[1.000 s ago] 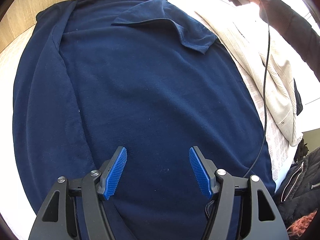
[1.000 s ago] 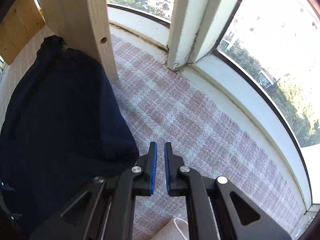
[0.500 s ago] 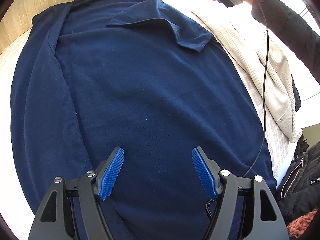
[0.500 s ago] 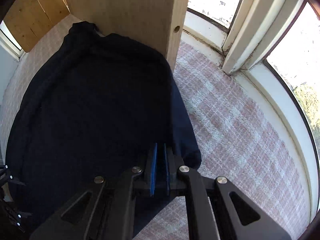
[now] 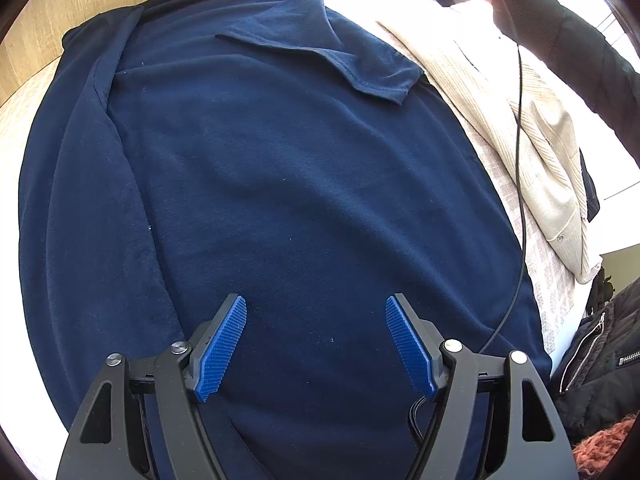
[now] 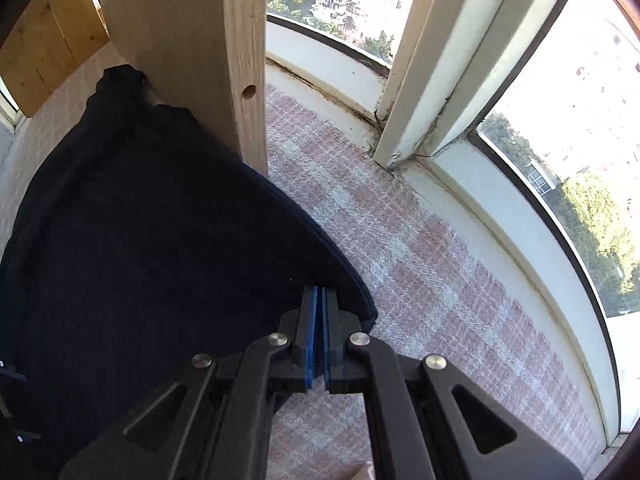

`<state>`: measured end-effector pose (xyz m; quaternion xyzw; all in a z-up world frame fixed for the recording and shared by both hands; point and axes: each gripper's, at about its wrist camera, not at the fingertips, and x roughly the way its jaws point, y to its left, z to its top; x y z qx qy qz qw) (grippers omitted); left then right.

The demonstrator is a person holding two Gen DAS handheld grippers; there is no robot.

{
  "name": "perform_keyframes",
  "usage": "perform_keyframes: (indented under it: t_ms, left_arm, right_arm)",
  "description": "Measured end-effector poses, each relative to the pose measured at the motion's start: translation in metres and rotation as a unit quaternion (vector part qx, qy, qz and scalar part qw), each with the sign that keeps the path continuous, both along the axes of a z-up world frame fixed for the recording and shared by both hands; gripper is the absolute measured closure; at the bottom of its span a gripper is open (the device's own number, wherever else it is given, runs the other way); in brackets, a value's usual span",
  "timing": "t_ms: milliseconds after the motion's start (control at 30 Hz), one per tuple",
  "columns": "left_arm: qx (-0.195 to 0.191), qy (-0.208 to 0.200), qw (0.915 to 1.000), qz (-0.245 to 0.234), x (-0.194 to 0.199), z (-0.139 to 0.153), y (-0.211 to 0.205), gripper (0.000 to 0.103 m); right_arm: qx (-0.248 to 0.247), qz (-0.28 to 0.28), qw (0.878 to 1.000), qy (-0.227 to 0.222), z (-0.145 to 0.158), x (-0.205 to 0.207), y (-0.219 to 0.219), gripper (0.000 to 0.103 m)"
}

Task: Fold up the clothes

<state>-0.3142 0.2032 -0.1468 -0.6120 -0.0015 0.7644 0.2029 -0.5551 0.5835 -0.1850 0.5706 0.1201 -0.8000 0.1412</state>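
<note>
With one sleeve [image 5: 320,60] folded onto the navy T-shirt [image 5: 304,208], right gripper [image 6: 320,300] pinches its edge, left gripper [image 5: 316,344] gapes empty; most folds remain.

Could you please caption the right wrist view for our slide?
Right tool shut on the navy shirt's edge beside a sunny window.

Navy blue shirt [image 5: 304,200], plain, with pale lint specks. Cream ribbed cardigan [image 5: 536,152] beside it. Bed cover [image 6: 420,264] checked in faded pink and white. Left gripper [image 5: 316,344]: black frame, bright blue ridged pads [image 5: 222,350]. Right gripper [image 6: 319,332]: same black and blue. Black sleeve [image 5: 568,44]. Pale wood post [image 6: 200,40]. White window frame [image 6: 436,64].
</note>
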Motion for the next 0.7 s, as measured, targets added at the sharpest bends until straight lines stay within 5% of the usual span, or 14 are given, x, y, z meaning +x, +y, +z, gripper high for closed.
perform_keyframes:
  t_ms: [200, 467, 700]
  left_arm:
    - [0.0, 0.002, 1.0, -0.001, 0.001, 0.002, 0.0, 0.031]
    - [-0.006, 0.002, 1.0, -0.003, 0.011, 0.0, -0.001, 0.03]
    - [-0.002, 0.003, 1.0, -0.002, 0.014, 0.002, -0.003, 0.03]
  right_arm:
    - [-0.002, 0.082, 0.997, 0.001, 0.014, 0.038, -0.023, 0.097]
    - [-0.024, 0.187, 0.982, -0.01, 0.023, 0.079, -0.114, 0.073]
    - [0.049, 0.222, 0.974, -0.015, 0.0, 0.084, -0.159, 0.073]
